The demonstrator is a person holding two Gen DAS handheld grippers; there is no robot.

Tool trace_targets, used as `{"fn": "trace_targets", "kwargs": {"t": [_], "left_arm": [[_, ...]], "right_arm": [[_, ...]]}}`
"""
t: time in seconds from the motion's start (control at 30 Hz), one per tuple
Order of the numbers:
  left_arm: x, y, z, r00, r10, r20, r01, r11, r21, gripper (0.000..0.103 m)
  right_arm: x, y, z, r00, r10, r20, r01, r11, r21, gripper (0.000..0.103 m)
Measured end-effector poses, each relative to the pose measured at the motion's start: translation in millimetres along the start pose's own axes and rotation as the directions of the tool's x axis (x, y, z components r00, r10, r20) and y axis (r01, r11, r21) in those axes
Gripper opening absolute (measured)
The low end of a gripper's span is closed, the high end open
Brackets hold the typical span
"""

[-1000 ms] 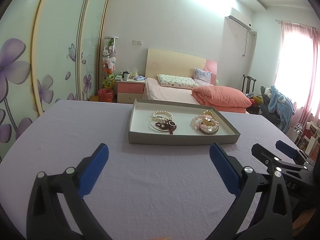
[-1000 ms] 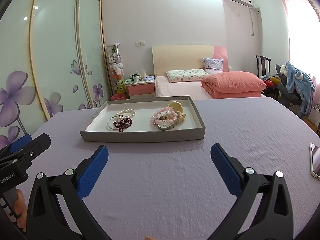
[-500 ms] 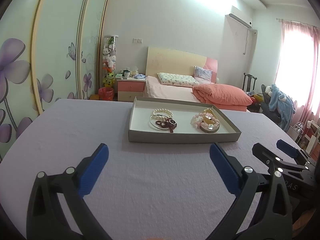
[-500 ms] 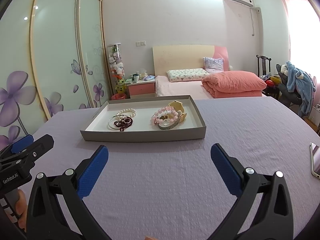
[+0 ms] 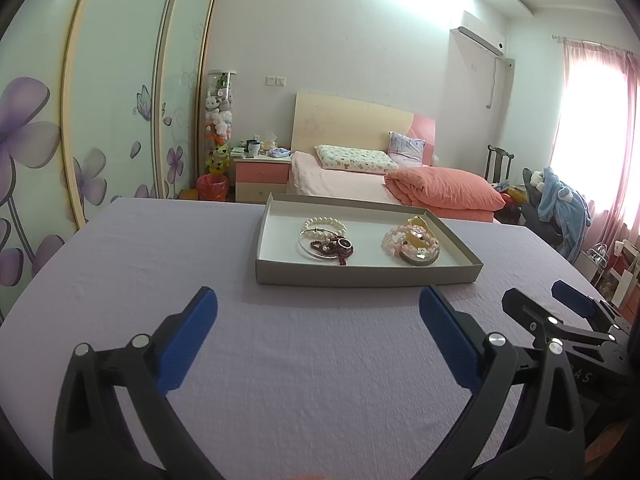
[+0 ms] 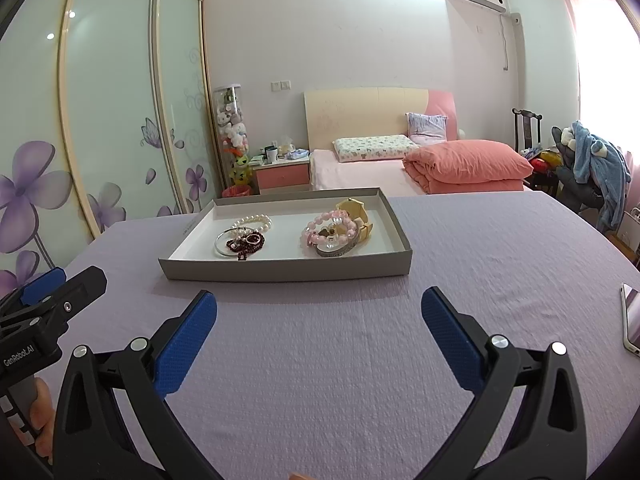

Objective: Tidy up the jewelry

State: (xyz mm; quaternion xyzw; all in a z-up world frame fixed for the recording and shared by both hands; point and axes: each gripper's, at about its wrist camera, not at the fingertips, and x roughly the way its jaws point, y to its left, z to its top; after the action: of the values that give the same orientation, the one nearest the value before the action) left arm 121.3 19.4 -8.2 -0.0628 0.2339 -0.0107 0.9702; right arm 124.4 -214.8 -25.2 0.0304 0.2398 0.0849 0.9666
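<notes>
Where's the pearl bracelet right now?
In the left wrist view, the pearl bracelet lies in the grey tray, left cluster, far side, just behind the silver bangle and dark red beads.

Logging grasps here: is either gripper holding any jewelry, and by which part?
Nothing held. Left gripper and right gripper are open, short of the tray.

Cut off at the right edge of the right wrist view: a silver-rimmed phone (image 6: 632, 322), only its left side showing. Tangled at mid-frame in the shallow grey cardboard tray (image 5: 360, 276): dark red beaded strands (image 5: 340, 249), too small to separate. Partly hidden under pink bead bracelets (image 6: 326, 226): a yellow bangle (image 6: 354, 210).
</notes>
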Motion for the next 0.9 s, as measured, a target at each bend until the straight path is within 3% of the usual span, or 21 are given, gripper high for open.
{"fn": "trace_targets", "kwargs": {"t": [0.9], "left_arm": [[5.2,-3.0,-2.2,1.0,0.004,-0.01,-0.004,1.0,0.008,0.099]], "right_arm": [[3.3,-1.1,-2.7,1.0,-0.002,-0.004,0.002,1.0,0.004,0.101]]}}
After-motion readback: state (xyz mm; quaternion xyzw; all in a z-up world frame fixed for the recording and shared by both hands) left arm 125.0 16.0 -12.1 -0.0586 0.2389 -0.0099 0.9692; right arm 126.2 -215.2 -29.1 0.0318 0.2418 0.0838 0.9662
